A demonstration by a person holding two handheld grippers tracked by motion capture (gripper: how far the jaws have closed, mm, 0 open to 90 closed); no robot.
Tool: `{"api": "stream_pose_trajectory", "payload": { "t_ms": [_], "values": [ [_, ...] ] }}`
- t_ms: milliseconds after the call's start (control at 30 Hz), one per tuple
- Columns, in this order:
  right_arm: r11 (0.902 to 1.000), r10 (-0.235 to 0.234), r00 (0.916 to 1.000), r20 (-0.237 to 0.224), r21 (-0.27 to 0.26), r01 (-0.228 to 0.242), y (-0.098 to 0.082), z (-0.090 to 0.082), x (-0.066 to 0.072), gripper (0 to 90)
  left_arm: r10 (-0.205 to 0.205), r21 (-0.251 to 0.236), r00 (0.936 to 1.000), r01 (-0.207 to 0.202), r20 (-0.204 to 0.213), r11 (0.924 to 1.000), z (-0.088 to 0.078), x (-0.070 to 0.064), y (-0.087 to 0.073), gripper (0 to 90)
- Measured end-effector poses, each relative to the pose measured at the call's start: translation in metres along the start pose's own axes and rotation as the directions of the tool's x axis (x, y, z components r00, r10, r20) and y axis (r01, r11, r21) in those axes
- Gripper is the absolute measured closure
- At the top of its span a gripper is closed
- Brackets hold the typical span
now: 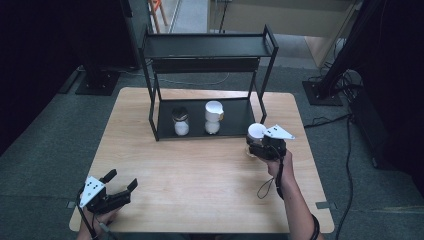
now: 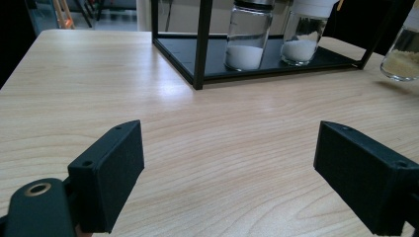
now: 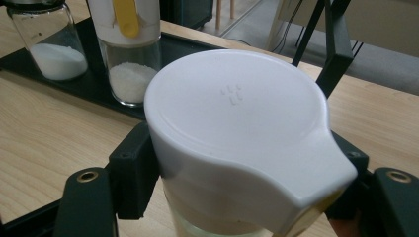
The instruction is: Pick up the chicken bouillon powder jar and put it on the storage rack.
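Observation:
My right gripper (image 1: 256, 146) is shut on a glass jar with a white spouted lid (image 1: 256, 131) and pale tan contents, held upright just off the front right corner of the black rack (image 1: 207, 46). In the right gripper view the lid (image 3: 237, 118) sits between the two black pads (image 3: 131, 177). The left gripper view has this jar (image 2: 402, 54) at its right edge, low over the table. On the rack's lower shelf (image 1: 235, 125) stand a dark-lidded jar (image 1: 180, 121) and a white-lidded jar (image 1: 213, 117), both with white contents. My left gripper (image 1: 121, 180) rests open at the table's front left, holding nothing.
The wooden table (image 1: 200, 175) has bare room between the rack and the front edge. The rack's upright posts (image 2: 202, 44) stand at the shelf corners, and its upper shelf carries nothing. Cables and stand bases lie on the floor around the table.

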State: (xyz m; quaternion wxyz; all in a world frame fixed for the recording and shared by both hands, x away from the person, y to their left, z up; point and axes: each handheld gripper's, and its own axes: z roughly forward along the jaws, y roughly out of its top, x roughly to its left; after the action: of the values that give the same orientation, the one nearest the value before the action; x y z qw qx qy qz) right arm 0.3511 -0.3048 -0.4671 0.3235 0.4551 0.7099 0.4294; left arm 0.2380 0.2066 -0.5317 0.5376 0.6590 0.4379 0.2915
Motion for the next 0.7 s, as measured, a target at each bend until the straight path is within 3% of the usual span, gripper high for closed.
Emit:
{"api": "stream_pose_trajectory", "payload": {
  "t_ms": [700],
  "values": [
    [1.0,-0.008,1.0,-0.004,0.0,0.008,0.03,0.017,0.01,30.3,0.001,-0.002,1.0,-0.001,0.005,1.0,0.0,0.0,0.0,12.2]
  ]
}}
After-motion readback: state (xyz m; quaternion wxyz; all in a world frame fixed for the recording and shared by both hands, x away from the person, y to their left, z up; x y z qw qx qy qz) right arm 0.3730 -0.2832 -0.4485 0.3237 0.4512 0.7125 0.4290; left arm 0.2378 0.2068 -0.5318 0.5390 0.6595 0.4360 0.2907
